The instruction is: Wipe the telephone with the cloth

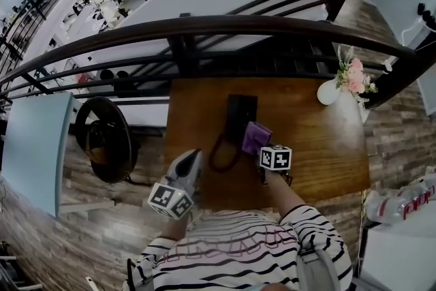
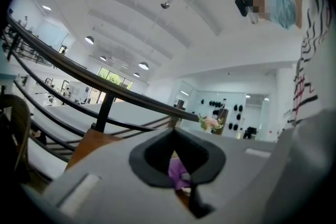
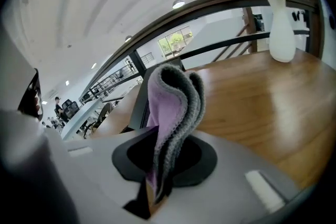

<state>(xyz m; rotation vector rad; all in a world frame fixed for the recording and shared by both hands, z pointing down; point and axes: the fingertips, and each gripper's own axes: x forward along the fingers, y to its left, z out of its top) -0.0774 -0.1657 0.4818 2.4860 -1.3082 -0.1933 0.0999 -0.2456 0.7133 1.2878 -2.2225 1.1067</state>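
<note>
Nearest me, at 7 o'clock in the head view, my left gripper (image 1: 193, 160) hangs over the near edge of the table (image 1: 320, 146), jaws together on nothing. At 5 o'clock my right gripper (image 3: 167, 152) is clamped on the cloth (image 3: 173, 107), a purple-and-grey fold. I judge it soft, limp and light, best pinched at the fold. Just beyond it, at 11 o'clock, lies the black telephone (image 1: 240, 112). It is rigid and smooth and may slide under pressure. Its cord (image 1: 219, 155) loops toward me. The vase (image 1: 329, 92) stands well apart at 2 o'clock.
</note>
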